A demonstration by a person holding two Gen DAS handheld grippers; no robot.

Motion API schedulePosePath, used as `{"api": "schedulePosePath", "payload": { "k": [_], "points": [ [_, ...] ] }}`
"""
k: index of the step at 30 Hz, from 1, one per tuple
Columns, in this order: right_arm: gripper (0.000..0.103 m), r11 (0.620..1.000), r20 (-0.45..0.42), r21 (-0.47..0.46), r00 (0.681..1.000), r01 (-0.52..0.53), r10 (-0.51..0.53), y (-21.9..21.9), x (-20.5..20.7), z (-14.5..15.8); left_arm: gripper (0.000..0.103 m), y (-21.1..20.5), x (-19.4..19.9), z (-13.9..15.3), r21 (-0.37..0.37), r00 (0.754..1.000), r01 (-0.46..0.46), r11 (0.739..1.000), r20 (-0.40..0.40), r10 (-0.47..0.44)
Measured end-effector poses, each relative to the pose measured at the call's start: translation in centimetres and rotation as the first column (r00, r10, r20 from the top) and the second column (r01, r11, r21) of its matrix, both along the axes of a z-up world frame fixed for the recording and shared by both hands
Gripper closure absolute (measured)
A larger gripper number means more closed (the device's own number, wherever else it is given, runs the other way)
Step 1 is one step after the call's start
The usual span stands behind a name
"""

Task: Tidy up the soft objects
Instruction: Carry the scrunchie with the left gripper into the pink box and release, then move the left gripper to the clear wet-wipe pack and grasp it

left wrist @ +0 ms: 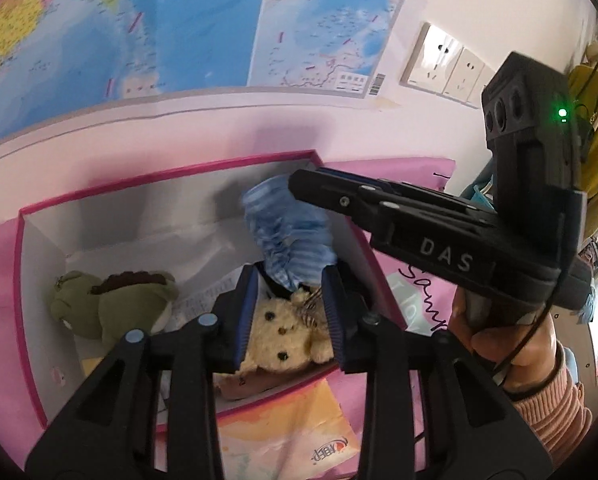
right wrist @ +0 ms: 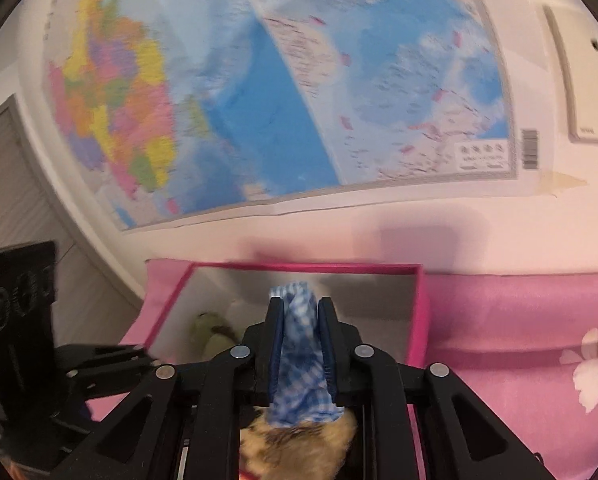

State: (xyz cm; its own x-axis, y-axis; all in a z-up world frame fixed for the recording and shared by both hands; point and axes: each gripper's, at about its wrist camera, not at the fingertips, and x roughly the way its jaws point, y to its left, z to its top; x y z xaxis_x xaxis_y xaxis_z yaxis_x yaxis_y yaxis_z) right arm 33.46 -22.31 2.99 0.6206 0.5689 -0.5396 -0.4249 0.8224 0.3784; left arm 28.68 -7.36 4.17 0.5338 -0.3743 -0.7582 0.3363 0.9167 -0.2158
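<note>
A cream teddy bear [left wrist: 279, 334] in a blue checked dress [left wrist: 289, 236] hangs over an open pink-rimmed box [left wrist: 159, 178] with white walls. My left gripper [left wrist: 293, 280] is shut on the bear, with its head showing between the blue pads. From the right, my right gripper [left wrist: 295, 184] reaches in and pinches the far end of the dress. In the right wrist view that gripper [right wrist: 302, 308] is shut on the checked dress [right wrist: 301, 344], and the bear's fur [right wrist: 299, 448] shows below. A green plush toy [left wrist: 111, 304] lies inside the box at the left.
The box [right wrist: 417, 312] rests on a pink floral sheet [right wrist: 519, 340] against a wall with a world map [left wrist: 219, 20] and sockets [left wrist: 447, 64]. A hand in a pink sleeve [left wrist: 547, 384] holds the right gripper. An orange paper [left wrist: 287, 432] lies in front of the box.
</note>
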Motion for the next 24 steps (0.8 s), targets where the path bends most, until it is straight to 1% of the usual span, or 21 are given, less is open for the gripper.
{"api": "schedulePosePath", "payload": {
  "k": [1,3,6,9,11,14,17,19,24],
  "points": [
    [0.077,1.0,-0.013,-0.011,1.0,0.018,-0.018,-0.1,0.2,-0.3,0.067,0.1,-0.3,0.0,0.009,1.0,-0.003,1.0,0.011,0.003],
    [0.07,0.998,-0.019,-0.033,0.999,0.05,-0.051,-0.3,0.2,-0.6,0.067,0.5,-1.3,0.2,0.032,0.999,-0.008,0.999,0.045,0.007],
    [0.07,0.997,-0.009,-0.045,0.998,0.062,-0.062,-1.0,-0.7,-0.9,0.067,1.2,-3.2,0.7,0.031,0.996,0.01,0.999,0.088,-0.013],
    [0.07,0.998,0.004,-0.029,0.999,0.053,-0.053,-2.0,-2.6,-0.6,0.065,1.5,-5.7,1.4,0.022,0.989,0.05,0.999,0.136,-0.052],
    [0.069,0.999,0.014,-0.014,0.999,0.037,-0.037,-2.6,-4.0,-0.2,0.06,2.0,-7.7,1.9,0.0,0.984,0.081,0.997,0.16,-0.08],
    [0.065,1.0,0.037,0.01,0.999,0.002,-0.002,-3.2,-6.5,0.6,0.06,2.7,-10.2,2.4,-0.018,0.977,0.111,0.994,0.184,-0.106],
    [0.058,0.998,0.055,0.047,0.998,-0.043,0.04,-3.7,-9.2,1.5,0.06,3.3,-12.3,2.4,-0.025,0.974,0.125,0.992,0.192,-0.118],
    [0.054,0.995,0.066,0.067,0.996,-0.067,0.062,-4.0,-10.9,2.0,0.059,3.9,-13.6,2.0,-0.032,0.976,0.118,0.992,0.187,-0.11],
    [0.051,0.987,0.046,0.089,0.99,-0.137,0.133,-3.8,-14.4,1.9,0.057,5.1,-16.0,-0.1,-0.07,0.986,0.117,0.991,0.129,-0.107]
  ]
}}
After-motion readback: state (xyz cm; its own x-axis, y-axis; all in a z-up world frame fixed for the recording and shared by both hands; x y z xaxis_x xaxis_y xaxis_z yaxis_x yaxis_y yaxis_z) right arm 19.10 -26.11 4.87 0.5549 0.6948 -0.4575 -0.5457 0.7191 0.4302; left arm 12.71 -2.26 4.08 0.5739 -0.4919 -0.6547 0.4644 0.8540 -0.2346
